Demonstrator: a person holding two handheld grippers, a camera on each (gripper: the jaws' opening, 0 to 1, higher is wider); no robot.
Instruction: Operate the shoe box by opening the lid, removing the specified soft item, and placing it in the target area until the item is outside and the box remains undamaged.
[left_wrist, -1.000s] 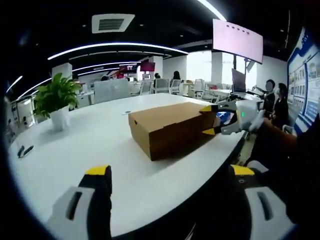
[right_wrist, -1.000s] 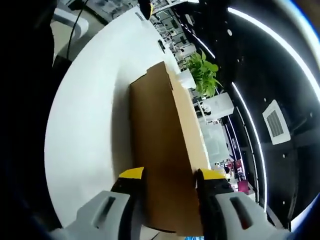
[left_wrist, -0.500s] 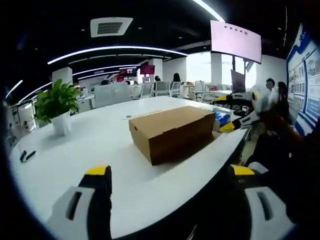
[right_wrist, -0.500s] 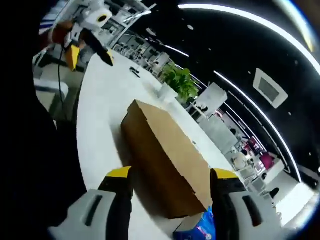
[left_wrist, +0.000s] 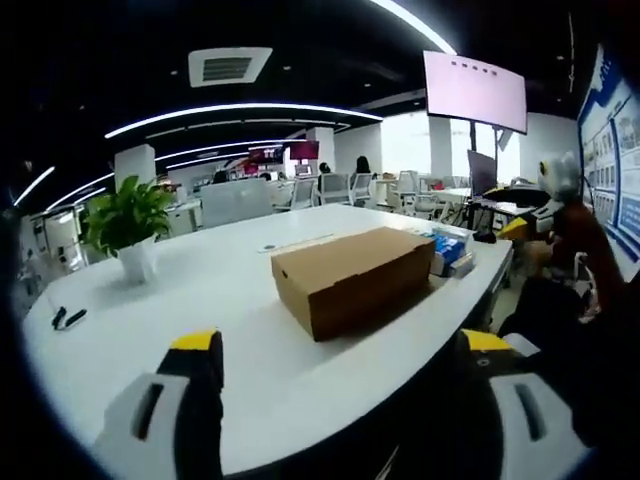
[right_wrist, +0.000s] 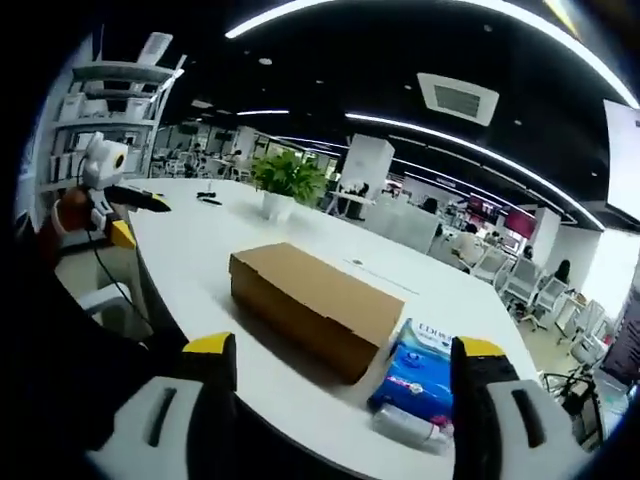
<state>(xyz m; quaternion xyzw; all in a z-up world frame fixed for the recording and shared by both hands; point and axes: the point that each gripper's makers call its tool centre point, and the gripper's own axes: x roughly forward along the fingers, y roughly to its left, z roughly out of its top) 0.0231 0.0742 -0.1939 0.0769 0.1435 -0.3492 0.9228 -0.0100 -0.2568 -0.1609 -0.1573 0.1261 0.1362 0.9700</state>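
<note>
**Ana:** Tongs first: where were they? The left tongs (left_wrist: 340, 345) stood wide apart at the bottom of the left gripper view with nothing between the jaws, hanging off the near edge of the desk (left_wrist: 200, 300). The right tongs (right_wrist: 340, 350) were just as wide and just as empty in the right gripper view.

**Ben:** And the shoe box (left_wrist: 354, 277)?

**Ana:** Lying flat on the desk, lid shut, touched by neither tool. Seen from the right tongs, the shoe box (right_wrist: 315, 308) sat ahead and a little to the left, with a blue tissue pack (right_wrist: 418, 374) just beside its near end.

**Ben:** So the opening step had not begun?

**Ana:** I'd judge not. The lid was down, nothing was out, and both tools were well apart from the box. To my mind the next move called for bringing one tool in to steady the body while the other caught the lid's front lip and lifted it gently, since thin card tears or creases easily.

**Ben:** Materials?

**Ana:** Plain brown corrugated-looking cardboard, matte, a long rectangular block with crisp edges. The desk was smooth, glossy white with a rounded rim. The tissue pack looked like soft crinkly plastic film. A leafy potted plant (left_wrist: 128, 222) in a white pot stood well apart.
</note>
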